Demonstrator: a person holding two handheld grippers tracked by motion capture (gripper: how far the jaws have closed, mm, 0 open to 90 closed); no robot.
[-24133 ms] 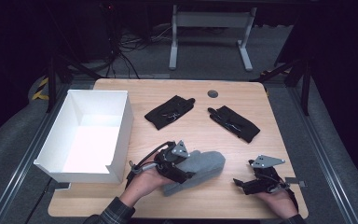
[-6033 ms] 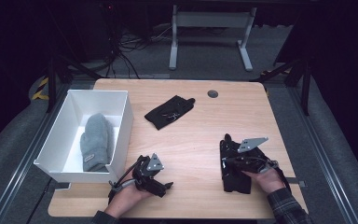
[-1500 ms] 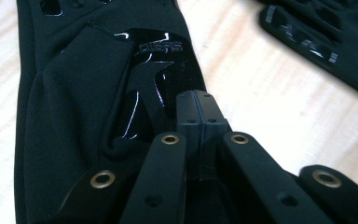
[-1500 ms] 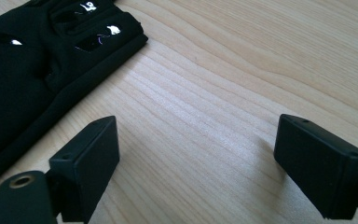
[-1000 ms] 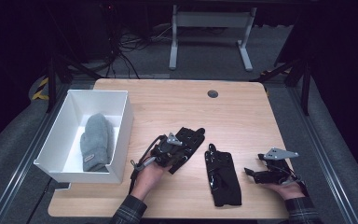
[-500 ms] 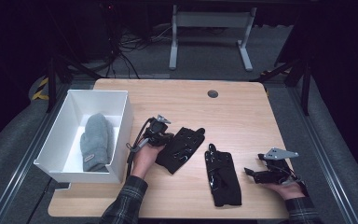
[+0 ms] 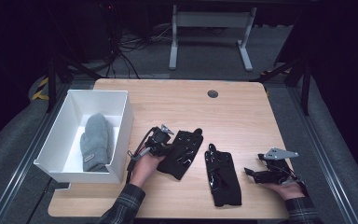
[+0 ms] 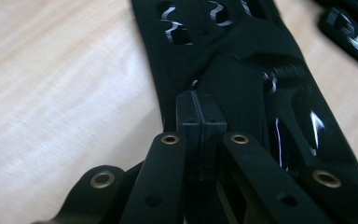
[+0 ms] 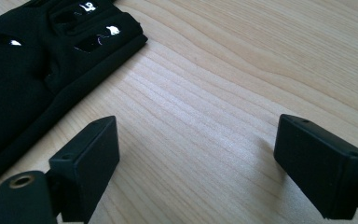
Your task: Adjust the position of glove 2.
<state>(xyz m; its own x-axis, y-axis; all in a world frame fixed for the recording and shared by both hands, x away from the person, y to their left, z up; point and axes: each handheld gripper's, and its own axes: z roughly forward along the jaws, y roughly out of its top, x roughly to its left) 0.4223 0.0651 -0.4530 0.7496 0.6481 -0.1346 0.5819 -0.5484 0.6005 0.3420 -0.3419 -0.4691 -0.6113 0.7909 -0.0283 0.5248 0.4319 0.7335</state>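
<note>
We see the left glove [image 7: 181, 154] lying black and flat on the surface [image 7: 233, 116], a little left of the middle and nearer the front edge than the back, its finger end pointing toward the back right. The left gripper [image 7: 161, 140] sits at the glove's left edge with its fingers [image 8: 200, 121] pressed together; in the left gripper view their tips rest on the dark fabric [image 8: 242, 88], and we cannot tell whether any cloth is pinched between them. Just right of this glove, and apart from it by a narrow strip of wood, a second black glove [image 7: 223, 175] lies lengthwise toward the front edge. Farther right, near the front right corner, the right gripper [image 7: 251, 173] is held low over the surface with its fingers [image 9: 86, 163] spread wide and nothing between them; in the right gripper view bare wood [image 9: 223, 93] lies between them and the second glove [image 9: 32, 60] is off to the left. At the left edge of the surface stands a white box [image 7: 123, 135], and in it lies a grey mitten [image 7: 95, 140].
</note>
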